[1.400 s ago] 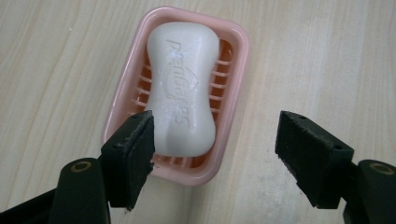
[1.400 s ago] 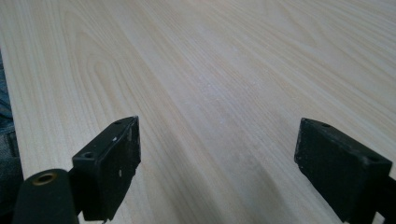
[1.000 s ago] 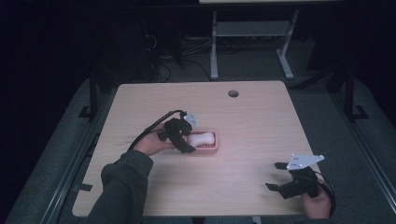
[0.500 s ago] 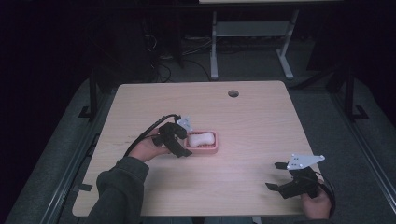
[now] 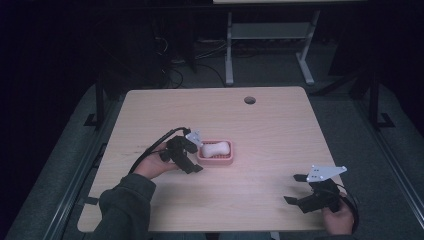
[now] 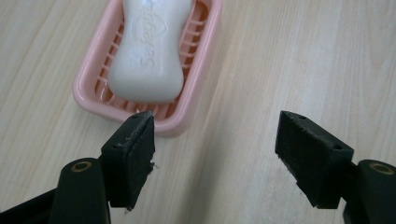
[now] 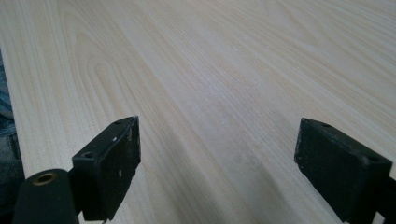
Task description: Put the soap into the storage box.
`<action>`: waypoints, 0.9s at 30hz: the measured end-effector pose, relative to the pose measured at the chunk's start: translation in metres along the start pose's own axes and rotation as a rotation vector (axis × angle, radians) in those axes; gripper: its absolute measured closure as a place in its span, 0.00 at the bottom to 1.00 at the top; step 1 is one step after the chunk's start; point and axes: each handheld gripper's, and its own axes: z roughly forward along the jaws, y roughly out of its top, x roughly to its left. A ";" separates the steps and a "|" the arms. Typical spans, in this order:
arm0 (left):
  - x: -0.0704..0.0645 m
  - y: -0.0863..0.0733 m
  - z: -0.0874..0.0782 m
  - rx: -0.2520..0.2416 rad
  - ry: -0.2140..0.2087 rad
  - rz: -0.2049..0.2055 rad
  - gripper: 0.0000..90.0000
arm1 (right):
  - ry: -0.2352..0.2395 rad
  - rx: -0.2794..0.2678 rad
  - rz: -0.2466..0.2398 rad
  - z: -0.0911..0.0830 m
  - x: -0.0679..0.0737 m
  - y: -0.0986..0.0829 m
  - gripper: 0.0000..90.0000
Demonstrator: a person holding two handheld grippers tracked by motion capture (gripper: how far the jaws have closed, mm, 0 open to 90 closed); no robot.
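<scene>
Table (image 5: pixel 280 135): pale wood, carrying everything else; a small round hole sits near its far edge.
Right gripper (image 5: pixel 300 190): well apart from the soap dish, near the table's near right corner; jaws wide apart over bare wood, holding nothing.
Left gripper (image 5: pixel 192 159): just beside the soap dish, on its left; jaws spread apart and empty, one jaw tip close to the dish rim.
Soap dish (image 6: pixel 93 70): pink, ribbed, flat on the table left of centre.
Soap (image 6: pixel 147 51): white bar lying inside the soap dish.
</scene>
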 end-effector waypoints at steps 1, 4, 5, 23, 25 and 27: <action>-0.001 -0.002 0.000 -0.002 0.000 -0.006 0.31 | 0.001 0.000 0.000 0.000 0.000 0.000 0.16; -0.001 -0.006 0.000 -0.002 0.002 -0.009 0.31 | 0.001 0.003 -0.001 0.001 0.000 0.000 0.16; -0.001 -0.006 0.000 -0.002 0.002 -0.009 0.31 | 0.001 0.003 -0.001 0.001 0.000 0.000 0.16; -0.012 -0.022 -0.008 -0.013 0.021 -0.002 0.30 | -0.004 0.010 0.014 0.001 -0.001 -0.002 0.16; -0.013 -0.024 -0.009 -0.008 0.024 0.000 0.30 | -0.004 0.008 0.013 0.001 -0.002 -0.002 0.16; -0.014 -0.024 -0.009 -0.010 0.030 0.001 0.30 | -0.003 0.008 0.013 0.001 -0.002 -0.002 0.16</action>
